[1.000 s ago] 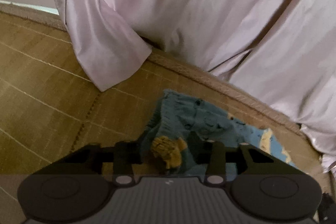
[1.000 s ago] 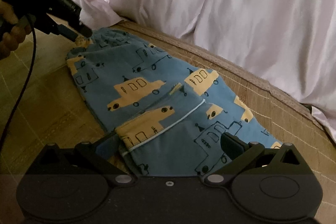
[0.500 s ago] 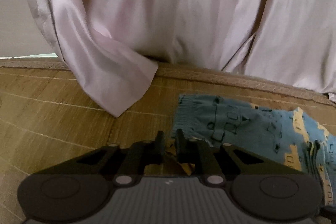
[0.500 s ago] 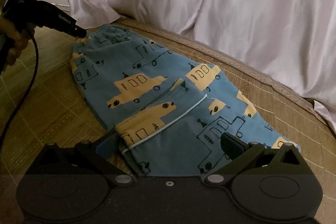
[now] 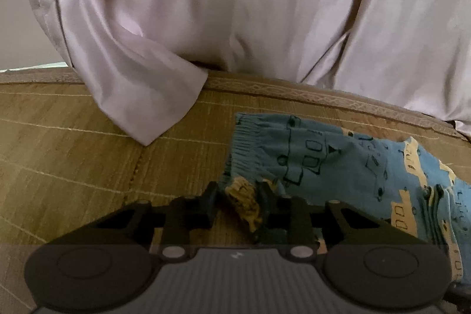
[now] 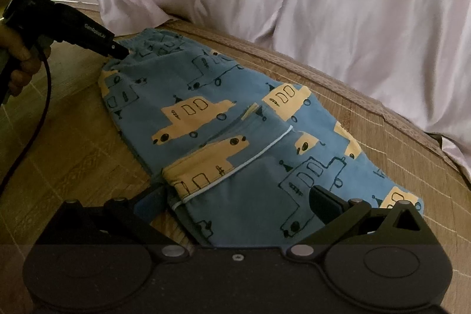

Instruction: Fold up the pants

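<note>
Blue cotton printed with yellow and outlined cars is what we see first: the pants (image 6: 235,131) lie folded and mostly flat on a woven straw mat (image 6: 73,143), their waistband end toward the far left and the leg ends nearest our right wrist camera. Behind them a pale pink sheet (image 6: 323,5) hangs in soft folds over the mat's patterned border (image 5: 309,96), and one corner of it drapes down onto the mat in the left wrist view. Our left hand-held gripper (image 5: 238,203) sits at the waistband corner with its fingers only partly parted; a bunched yellow bit of the fabric lies between them, touching the right finger, while a gap shows beside the left finger. In the right wrist view we see that same left tool from outside, its black nose resting at the gathered waistband, a bare hand (image 6: 17,64) wrapped around its grip and a dark cable (image 6: 38,114) trailing down across the mat. Our right hand-held gripper (image 6: 238,199) is spread wide, one finger at each side of the leg end of the pants, with the cloth lying between them, ungripped.
</note>
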